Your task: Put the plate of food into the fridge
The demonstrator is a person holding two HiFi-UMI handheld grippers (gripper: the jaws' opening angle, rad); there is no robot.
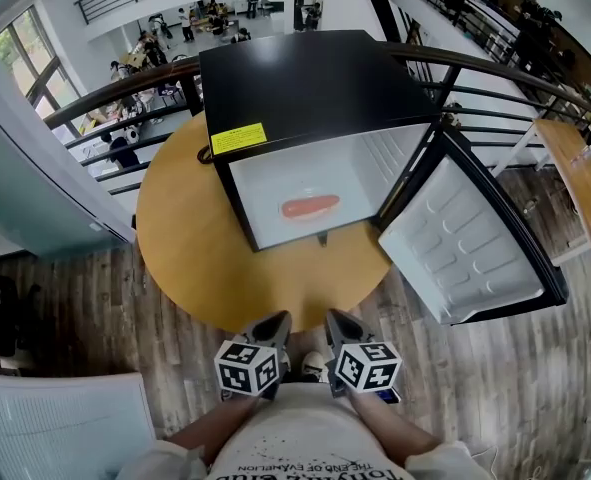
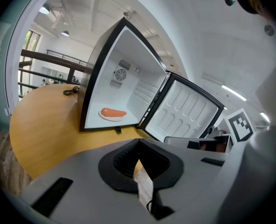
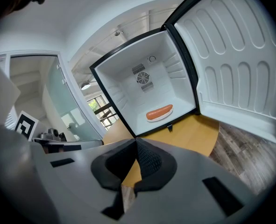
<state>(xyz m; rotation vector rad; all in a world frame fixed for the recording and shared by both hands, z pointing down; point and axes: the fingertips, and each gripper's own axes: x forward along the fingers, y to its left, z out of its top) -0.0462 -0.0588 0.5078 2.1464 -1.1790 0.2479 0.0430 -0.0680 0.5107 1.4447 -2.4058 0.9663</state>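
Left tool (image 2: pixel 138 146) and right tool (image 3: pixel 137 143) are both closed, empty. With the plate (image 1: pixel 310 209) inside the fridge (image 1: pixel 305 88), shoving its open door (image 1: pixel 465 243) hard could jolt it.

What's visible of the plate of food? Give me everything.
The plate is small, white and shallow; its material can't be told. It lies flat on the floor of the fridge compartment, roughly centred and clear of the walls. One orange-red sausage lies lengthwise on it, spanning nearly its full width. The fridge door stands wide open, so the plate is in plain view. Only the sausage and the fridge floor touch it.
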